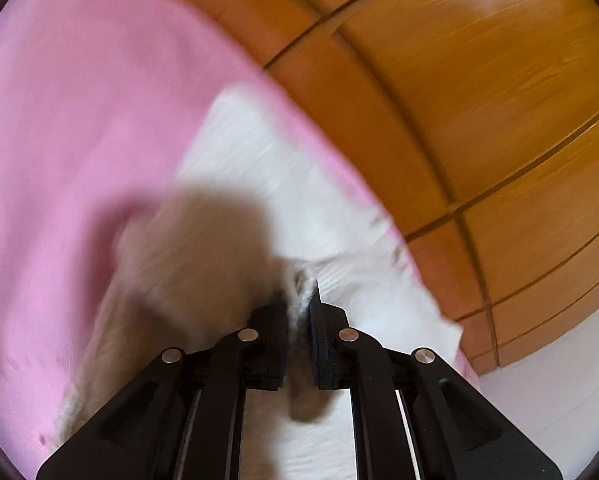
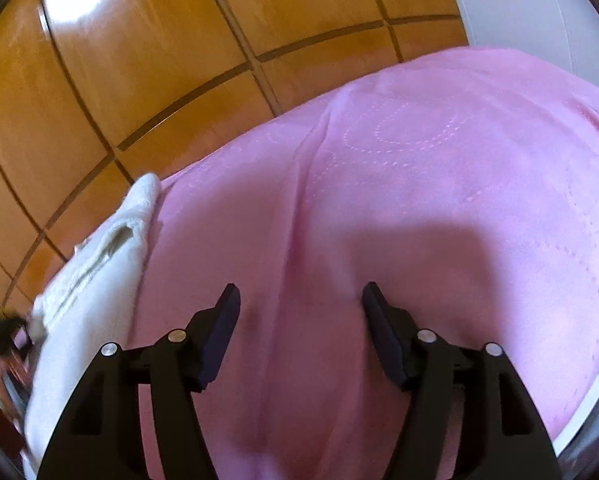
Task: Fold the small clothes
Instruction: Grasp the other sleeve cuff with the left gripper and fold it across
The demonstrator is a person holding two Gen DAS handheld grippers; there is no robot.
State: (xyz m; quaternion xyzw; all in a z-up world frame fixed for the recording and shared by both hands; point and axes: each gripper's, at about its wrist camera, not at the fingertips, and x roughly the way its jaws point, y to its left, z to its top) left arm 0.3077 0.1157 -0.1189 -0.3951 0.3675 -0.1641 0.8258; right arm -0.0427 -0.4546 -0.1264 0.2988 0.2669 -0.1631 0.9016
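While the left gripper (image 1: 299, 300) looks down at the pink cover (image 1: 79, 140), its jaws are pressed together on a fold of the white cloth (image 1: 267, 168). The cloth lies on the pink cover near the edge, beside the wooden floor (image 1: 479, 100). This view is a bit blurry. To fold well, I think the pinched edge should be lifted slowly and laid flat over the rest, with corners lined up.

In the right wrist view, the right gripper (image 2: 299, 300) hangs over the pink cover with its jaws spread wide and nothing between them. The white cloth (image 2: 99, 260) is off to its left, well apart from it. I think this gripper could hold the cloth down so it does not slide.
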